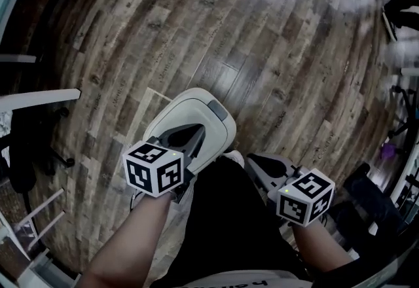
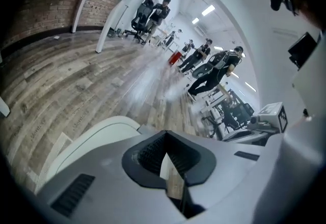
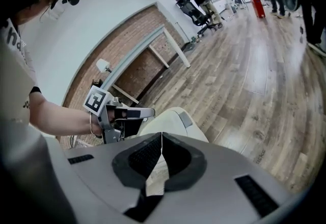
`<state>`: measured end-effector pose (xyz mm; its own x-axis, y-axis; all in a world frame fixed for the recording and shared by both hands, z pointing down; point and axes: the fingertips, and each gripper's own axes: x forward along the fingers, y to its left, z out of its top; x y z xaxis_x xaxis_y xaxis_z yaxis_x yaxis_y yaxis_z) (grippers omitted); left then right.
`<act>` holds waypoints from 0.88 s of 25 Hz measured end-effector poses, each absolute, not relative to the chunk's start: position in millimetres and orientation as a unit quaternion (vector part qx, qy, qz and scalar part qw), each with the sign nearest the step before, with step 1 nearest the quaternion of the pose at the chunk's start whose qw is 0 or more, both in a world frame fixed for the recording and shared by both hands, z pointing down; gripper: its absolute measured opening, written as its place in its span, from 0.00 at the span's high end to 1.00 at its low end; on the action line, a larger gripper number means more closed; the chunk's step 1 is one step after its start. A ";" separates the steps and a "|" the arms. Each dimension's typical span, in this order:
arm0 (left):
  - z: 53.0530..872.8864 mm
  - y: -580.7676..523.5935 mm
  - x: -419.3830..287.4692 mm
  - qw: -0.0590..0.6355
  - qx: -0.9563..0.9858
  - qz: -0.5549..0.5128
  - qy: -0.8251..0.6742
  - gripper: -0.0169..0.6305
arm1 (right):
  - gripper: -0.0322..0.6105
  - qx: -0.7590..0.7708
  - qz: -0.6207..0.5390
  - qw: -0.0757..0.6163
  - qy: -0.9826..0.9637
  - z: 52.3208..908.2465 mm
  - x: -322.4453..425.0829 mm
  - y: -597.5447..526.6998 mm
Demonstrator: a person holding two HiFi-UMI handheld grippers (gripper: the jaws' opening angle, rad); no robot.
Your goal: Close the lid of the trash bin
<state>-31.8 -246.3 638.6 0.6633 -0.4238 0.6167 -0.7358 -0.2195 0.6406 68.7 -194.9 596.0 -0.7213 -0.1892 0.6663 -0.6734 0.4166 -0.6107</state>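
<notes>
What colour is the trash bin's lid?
The lid is off-white with a grey tab; head view shows it best.

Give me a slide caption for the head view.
White trash bin, lid down, on a wood floor; left gripper over its near end, right gripper off to its side, both shut.

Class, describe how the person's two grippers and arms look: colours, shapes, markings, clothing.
Left gripper and right gripper match: grey bodies, dark ribbed pads, each carrying a white cube with black square markers. Forearms are bare below a short white sleeve; a thin bracelet circles the left wrist.
</notes>
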 end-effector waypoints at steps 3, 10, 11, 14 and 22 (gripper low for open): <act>581.8 -254.1 -29.8 0.462 0.787 0.103 -0.396 0.96 | 0.94 0.252 0.460 0.220 -0.822 562.0 50.6 -207.0; 472.6 -230.9 -33.7 0.388 0.814 0.067 -0.427 0.96 | 0.94 0.187 0.433 0.162 -0.867 469.6 13.5 -218.1; 458.1 -225.3 -34.7 0.381 0.815 0.061 -0.432 0.96 | 0.94 0.175 0.420 0.160 -0.876 454.5 7.4 -217.9; 412.6 -208.9 -41.1 0.340 0.825 0.055 -0.448 0.96 | 0.94 0.136 0.363 0.154 -0.909 404.1 -10.8 -217.4; 285.9 -151.1 -67.6 0.244 0.825 0.016 -0.510 0.96 | 0.94 0.072 0.225 0.117 -0.965 263.7 -30.3 -183.6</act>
